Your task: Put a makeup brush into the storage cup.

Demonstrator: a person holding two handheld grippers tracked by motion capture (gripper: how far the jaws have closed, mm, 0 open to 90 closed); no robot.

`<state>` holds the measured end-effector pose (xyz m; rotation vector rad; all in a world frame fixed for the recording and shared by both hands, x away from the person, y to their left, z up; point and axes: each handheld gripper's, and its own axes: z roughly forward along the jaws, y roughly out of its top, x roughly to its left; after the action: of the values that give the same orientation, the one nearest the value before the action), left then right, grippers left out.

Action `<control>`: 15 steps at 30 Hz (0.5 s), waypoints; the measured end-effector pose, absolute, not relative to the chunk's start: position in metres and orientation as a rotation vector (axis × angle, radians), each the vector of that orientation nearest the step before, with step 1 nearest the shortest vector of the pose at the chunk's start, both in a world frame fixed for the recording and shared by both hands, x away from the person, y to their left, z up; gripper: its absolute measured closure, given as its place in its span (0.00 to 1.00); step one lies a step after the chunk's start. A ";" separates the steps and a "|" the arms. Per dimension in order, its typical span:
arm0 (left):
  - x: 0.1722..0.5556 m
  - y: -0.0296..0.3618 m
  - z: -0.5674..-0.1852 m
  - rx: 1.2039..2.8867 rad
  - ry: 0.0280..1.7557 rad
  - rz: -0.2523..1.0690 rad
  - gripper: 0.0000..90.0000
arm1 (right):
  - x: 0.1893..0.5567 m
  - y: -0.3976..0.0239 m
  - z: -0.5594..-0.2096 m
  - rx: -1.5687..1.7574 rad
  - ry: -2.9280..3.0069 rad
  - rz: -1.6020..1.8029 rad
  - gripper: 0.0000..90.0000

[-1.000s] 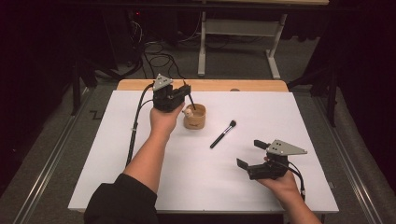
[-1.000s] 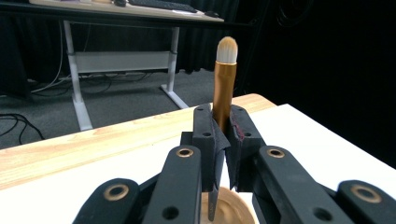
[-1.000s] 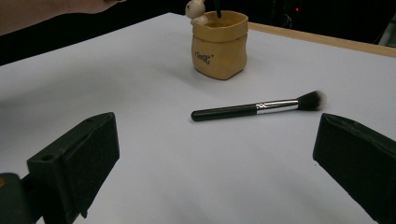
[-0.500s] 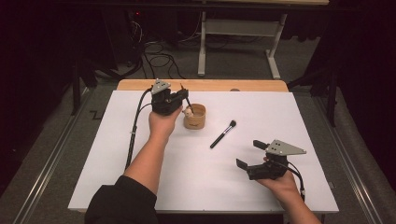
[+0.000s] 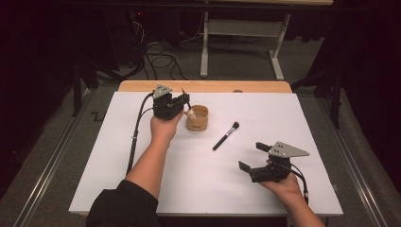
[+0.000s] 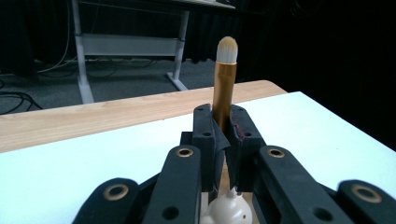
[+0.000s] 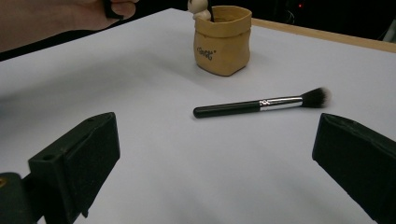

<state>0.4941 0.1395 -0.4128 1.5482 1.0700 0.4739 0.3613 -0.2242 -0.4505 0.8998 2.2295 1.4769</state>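
Observation:
My left gripper (image 5: 183, 105) hovers at the left rim of a tan cup (image 5: 197, 118) near the back of the table. In the left gripper view its jaws (image 6: 223, 126) are shut on a gold-handled brush (image 6: 223, 84) that stands upright with its pale bristle tip on top. A small white figure (image 6: 227, 210) sits just below the jaws, at the cup's rim. A black brush (image 5: 226, 135) lies flat on the white table, right of the cup. My right gripper (image 5: 255, 158) rests near the front right, open and holding nothing, and faces the black brush (image 7: 261, 105) and the cup (image 7: 223, 39).
The white tabletop (image 5: 142, 179) has a bare wooden strip (image 5: 203, 86) along its back edge. Behind it stand a metal table frame (image 5: 241, 33) and loose cables (image 5: 161, 59) on the floor. The left forearm (image 5: 151, 165) crosses the table's left half.
The left gripper has drifted slightly toward the near side with the gold brush still in it. The right gripper has stayed put.

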 end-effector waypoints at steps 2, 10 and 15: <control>0.494 0.140 -0.414 1.553 1.072 0.472 0.93 | 0.361 -0.224 -0.451 0.897 2.231 1.475 0.01; 0.494 0.140 -0.420 1.568 1.079 0.468 0.92 | 0.361 -0.224 -0.451 0.897 2.235 1.469 0.02; 0.494 0.140 -0.424 1.576 1.077 0.461 0.92 | 0.361 -0.223 -0.451 0.901 2.238 1.465 0.02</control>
<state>0.4942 0.1400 -0.4236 1.5764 1.0773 0.4613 0.3611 -0.2230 -0.4514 0.9009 2.2379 1.4648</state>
